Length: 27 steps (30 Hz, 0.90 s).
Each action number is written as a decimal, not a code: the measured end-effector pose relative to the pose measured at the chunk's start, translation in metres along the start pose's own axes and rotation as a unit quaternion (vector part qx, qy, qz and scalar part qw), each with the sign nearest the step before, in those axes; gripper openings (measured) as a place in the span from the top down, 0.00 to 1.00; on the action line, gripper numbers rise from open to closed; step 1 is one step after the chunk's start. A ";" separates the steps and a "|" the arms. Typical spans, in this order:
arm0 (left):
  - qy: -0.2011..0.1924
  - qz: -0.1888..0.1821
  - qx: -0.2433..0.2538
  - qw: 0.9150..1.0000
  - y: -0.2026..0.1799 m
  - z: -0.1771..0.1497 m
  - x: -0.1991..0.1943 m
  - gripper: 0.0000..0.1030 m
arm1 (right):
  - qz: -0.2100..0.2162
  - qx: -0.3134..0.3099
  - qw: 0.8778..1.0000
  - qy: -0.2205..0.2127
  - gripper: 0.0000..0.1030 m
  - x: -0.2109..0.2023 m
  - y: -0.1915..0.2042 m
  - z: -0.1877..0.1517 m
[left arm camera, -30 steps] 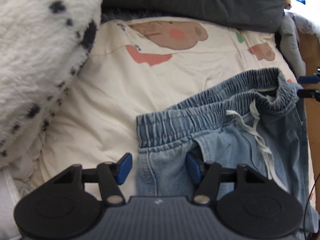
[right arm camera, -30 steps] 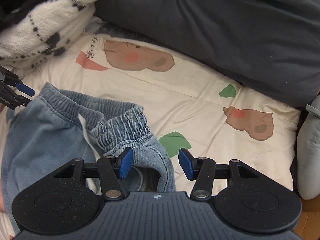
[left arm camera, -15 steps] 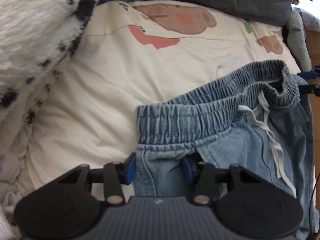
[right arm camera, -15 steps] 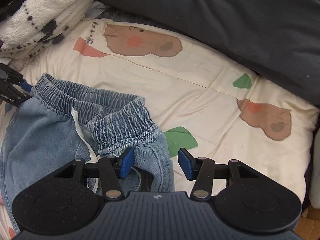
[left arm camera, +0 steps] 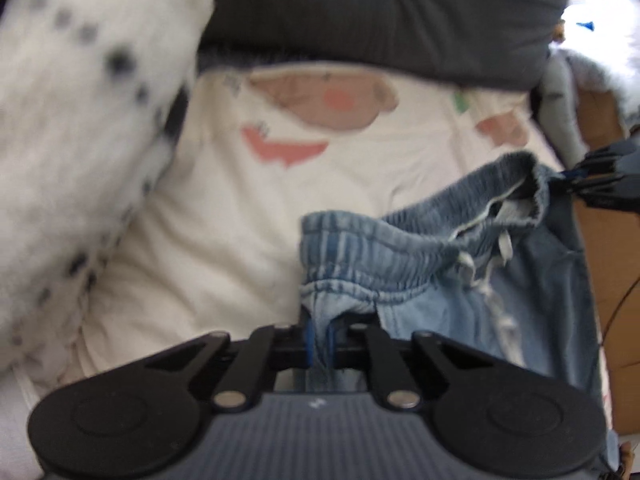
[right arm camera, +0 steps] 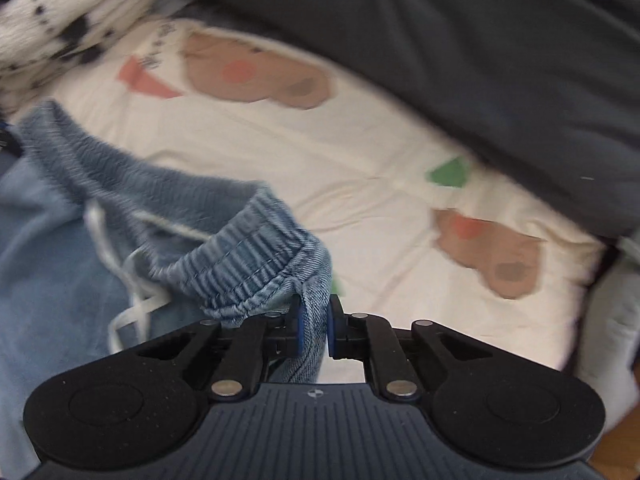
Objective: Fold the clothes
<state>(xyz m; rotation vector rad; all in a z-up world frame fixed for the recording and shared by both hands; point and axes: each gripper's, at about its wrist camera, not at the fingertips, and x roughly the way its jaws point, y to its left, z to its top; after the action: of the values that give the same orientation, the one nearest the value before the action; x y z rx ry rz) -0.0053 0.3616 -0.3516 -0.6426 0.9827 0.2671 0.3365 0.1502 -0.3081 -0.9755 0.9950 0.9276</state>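
Denim jeans (left arm camera: 448,264) on the cream sheet (left arm camera: 224,216), waistband held at both ends. On the left, left gripper (left arm camera: 319,340): jaws just closed, pads pinching a fold of denim under the elastic band. On the right, right gripper (right arm camera: 314,330): jaws also just closed, tight on the other side seam, cloth between the pads. Best now to lift both ends together, at the same height, and to pull gently apart until the waistband is straight. Better to keep the white drawstring (right arm camera: 120,264) hanging free, not caught. Better also to stay clear of the spotted blanket (left arm camera: 80,120) at the left and the dark duvet (right arm camera: 440,40) behind.
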 end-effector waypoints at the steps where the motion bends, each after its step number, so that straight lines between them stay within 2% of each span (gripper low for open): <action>1: -0.012 -0.002 0.012 1.000 -0.006 0.005 -0.005 0.94 | -0.015 0.004 1.000 -0.004 0.93 -0.002 -0.003 -0.001; 6: -0.062 -0.007 0.026 0.998 -0.028 0.033 -0.013 0.94 | -0.081 0.043 0.995 -0.037 0.95 -0.013 -0.022 -0.001; 12: -0.098 -0.007 0.051 0.994 -0.039 0.063 -0.011 0.95 | -0.128 0.091 0.986 -0.061 0.95 -0.018 -0.054 0.019; 18: -0.125 0.012 0.053 0.991 -0.037 0.090 -0.011 0.95 | -0.151 0.113 0.979 -0.075 0.96 -0.016 -0.073 0.046; 27: -0.145 0.026 0.040 0.988 -0.033 0.118 -0.003 0.95 | -0.177 0.133 0.973 -0.072 0.98 -0.005 -0.091 0.075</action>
<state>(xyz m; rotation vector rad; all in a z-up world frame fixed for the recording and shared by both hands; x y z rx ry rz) 0.0901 0.4083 -0.2902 -0.4890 0.7274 0.3558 0.4379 0.1939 -0.2663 -0.8125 0.7665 0.5426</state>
